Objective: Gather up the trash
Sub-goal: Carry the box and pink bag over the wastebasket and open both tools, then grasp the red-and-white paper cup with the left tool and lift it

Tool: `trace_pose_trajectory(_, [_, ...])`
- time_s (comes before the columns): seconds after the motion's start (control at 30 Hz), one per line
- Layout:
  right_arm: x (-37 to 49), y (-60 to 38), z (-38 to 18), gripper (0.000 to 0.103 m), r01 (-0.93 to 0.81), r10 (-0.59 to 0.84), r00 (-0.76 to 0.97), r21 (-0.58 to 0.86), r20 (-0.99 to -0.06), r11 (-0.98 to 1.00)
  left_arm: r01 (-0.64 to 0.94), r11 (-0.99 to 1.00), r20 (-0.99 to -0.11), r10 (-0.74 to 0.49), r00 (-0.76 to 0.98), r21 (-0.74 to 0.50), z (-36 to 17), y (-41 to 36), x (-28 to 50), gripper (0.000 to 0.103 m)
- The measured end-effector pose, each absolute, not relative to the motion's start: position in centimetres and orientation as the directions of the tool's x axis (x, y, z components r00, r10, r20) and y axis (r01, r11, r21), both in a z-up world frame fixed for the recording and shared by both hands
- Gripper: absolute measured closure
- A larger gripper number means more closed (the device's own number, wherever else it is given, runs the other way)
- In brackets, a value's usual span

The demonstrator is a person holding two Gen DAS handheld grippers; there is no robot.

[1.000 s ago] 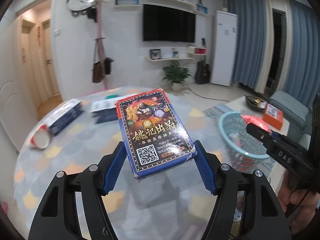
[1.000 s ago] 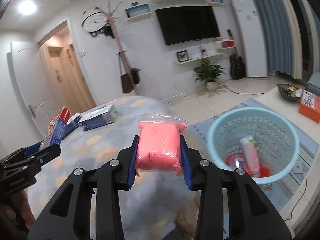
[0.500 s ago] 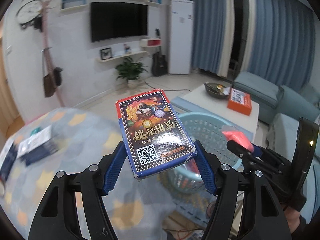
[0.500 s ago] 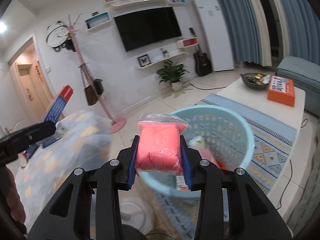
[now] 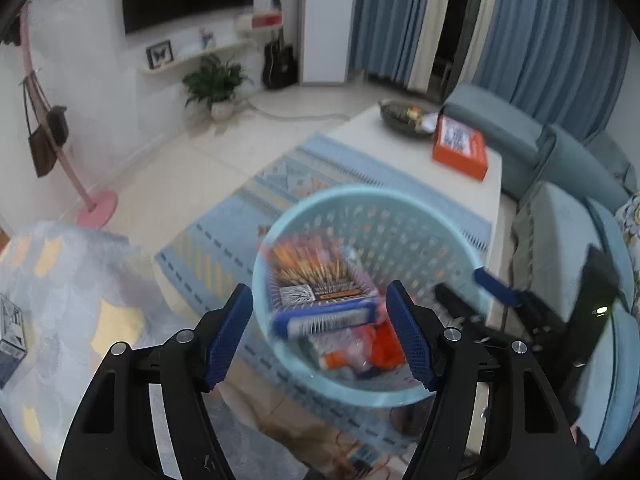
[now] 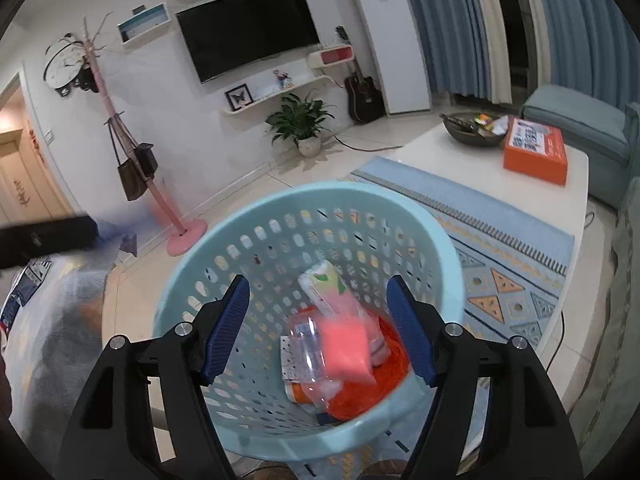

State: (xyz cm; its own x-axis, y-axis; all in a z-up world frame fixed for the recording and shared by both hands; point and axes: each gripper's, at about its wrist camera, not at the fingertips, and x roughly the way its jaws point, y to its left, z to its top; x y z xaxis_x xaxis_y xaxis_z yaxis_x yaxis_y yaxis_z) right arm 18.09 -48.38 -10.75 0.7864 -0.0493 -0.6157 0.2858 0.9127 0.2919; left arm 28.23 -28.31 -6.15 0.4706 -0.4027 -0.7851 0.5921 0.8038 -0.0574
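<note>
No lettering is legible: print on the blurred blue-edged card box (image 5: 320, 300) and the orange flat box (image 6: 536, 152) cannot be read.

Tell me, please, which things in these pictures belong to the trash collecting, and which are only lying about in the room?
Belong to the job:
- basket
- card box, dropping into it, blurred
- pink bag, dropping in
- left gripper, opening
- right gripper, opening

Only lying about:
- orange box
- bowl
- guitar
- plant
- coat stand
</note>
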Motion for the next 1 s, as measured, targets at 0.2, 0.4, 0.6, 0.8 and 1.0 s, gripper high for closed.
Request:
trace_pose_trajectory(0.2, [16.7,-48.9,-11.4,0.032,0.304,-0.008,0.792,0.384,-0.61,0.872,0.508,0.85,-0.774,-0.412,0.481,-0.136,-5.2,-23.5,28.8,0.028])
trace_pose_trajectory(0.4, [16.0,-45.6,-10.2,0.032,0.24,0.05,0.802,0.397,-0.595,0.886,0.379,0.913,-0.747,-0.355,0.562,-0.15,-3.2,-16.8,26.7,0.022])
trace_pose_trajectory(0.6, [15.8,-40.3,-8.9,0.03,0.133,0.142,0.799,0.401,-0.585,0.907,0.21,0.978,-0.711,-0.15,0.687,-0.003,-1.5,-8.7,23.5,0.022])
trace_pose_trajectory(0.8, [15.7,-34.5,-7.0,0.028,0.006,0.228,0.798,0.386,-0.558,0.923,-0.073,0.975,-0.639,0.193,0.745,0.21,0.1,3.8,21.2,0.02])
trace_pose_trajectory(1.0, [15.9,-29.1,-5.4,0.027,-0.094,0.293,0.785,0.363,-0.546,0.927,-0.248,0.927,-0.576,0.37,0.729,0.281,1.0,14.6,21.8,0.018])
